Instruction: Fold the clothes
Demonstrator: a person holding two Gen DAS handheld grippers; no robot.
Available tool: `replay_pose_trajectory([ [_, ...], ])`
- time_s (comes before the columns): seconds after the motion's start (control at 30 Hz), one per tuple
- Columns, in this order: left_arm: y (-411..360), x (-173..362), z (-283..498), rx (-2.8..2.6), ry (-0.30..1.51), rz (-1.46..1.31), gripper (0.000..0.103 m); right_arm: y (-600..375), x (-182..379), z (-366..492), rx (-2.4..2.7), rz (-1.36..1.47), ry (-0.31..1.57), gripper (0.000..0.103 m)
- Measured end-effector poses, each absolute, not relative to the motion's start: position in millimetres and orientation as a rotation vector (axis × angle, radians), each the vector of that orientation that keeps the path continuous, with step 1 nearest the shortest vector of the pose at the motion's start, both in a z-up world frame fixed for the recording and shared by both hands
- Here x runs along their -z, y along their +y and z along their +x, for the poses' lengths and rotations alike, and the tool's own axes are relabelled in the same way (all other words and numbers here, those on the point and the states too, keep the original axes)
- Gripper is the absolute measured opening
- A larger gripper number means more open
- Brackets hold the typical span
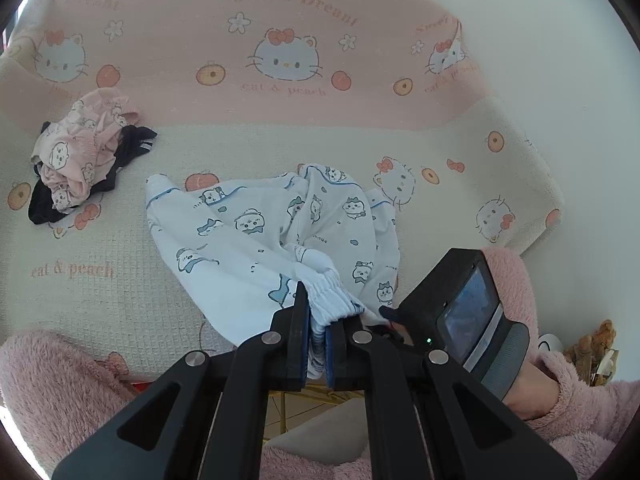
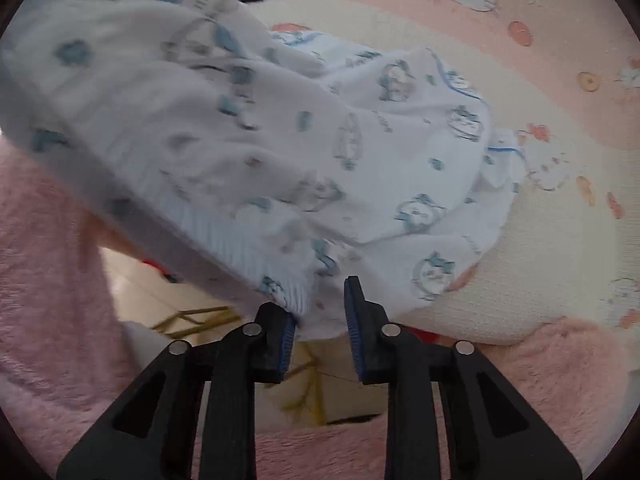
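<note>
I'm pinching the gathered waistband of the white cartoon-print pyjama trousers (image 1: 280,232) on the pink-and-cream cat blanket (image 1: 280,140) with my left gripper (image 1: 318,340), right gripper (image 2: 320,332) spreading beside the hem.

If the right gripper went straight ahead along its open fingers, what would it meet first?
Most likely the white printed pyjama garment: the right gripper is open, with the garment's ribbed edge hanging just ahead, though blur makes depth uncertain.

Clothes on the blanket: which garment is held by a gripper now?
The white garment with blue cartoon print: the left gripper pinches its elastic band. The pink garment and black garment lie untouched in a pile.
</note>
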State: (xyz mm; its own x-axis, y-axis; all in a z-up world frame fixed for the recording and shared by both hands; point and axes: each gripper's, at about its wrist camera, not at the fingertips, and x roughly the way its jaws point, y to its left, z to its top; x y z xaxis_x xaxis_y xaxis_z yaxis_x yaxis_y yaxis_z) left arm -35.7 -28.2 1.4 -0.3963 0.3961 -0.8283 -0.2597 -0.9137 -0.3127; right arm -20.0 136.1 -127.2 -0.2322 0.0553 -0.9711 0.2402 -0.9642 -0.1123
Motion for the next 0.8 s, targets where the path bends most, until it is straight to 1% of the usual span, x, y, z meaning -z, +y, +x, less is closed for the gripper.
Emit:
replay_pose_trajectory([
  [0.1,-29.9,12.7,-36.7,-2.306,-0.171,-1.491,0.007,161.4,121.9,-22.7,2.444,1.895,0.284,0.013],
  [0.2,-27.3,31.6,-37.7,-2.259,-0.173,-1.551,0.011,179.9,116.7,-20.5,2.517,1.92,0.228,0.012],
  [0.23,-24.4,38.0,-38.3,-2.248,-0.152,-1.568,0.012,185.9,115.0,-19.7,2.541,1.928,0.209,0.012],
  [0.37,-15.4,69.0,-41.5,-2.227,-0.032,-1.664,0.013,203.8,106.3,-14.1,2.63,1.938,0.129,0.012],
  [0.47,-16.2,106.2,-42.9,-2.177,0.098,-1.87,0.013,206.3,97.4,-8.4,2.657,1.907,0.119,0.012],
  [0.6,-19.7,140.5,-37.7,-2.044,0.046,-1.983,0.015,197.7,86.6,0.7,2.668,1.825,0.11,0.012],
  [0.63,-19.2,147.9,-35.9,-2.013,0.033,-2.002,0.017,197.6,83.6,3.1,2.679,1.802,0.109,0.012],
  [0.7,-17.5,161.0,-31.7,-1.956,0.009,-2.035,0.028,195.3,79.1,1.9,2.701,1.769,0.076,0.012],
  [0.73,-16.0,165.5,-29.7,-1.935,0.004,-2.044,0.035,196.2,76.5,1.6,2.71,1.76,0.056,0.012],
  [0.8,-12.3,170.2,-26.5,-1.92,0.013,-2.048,0.035,204.8,75.6,-1.3,2.724,1.75,0.017,0.012],
])
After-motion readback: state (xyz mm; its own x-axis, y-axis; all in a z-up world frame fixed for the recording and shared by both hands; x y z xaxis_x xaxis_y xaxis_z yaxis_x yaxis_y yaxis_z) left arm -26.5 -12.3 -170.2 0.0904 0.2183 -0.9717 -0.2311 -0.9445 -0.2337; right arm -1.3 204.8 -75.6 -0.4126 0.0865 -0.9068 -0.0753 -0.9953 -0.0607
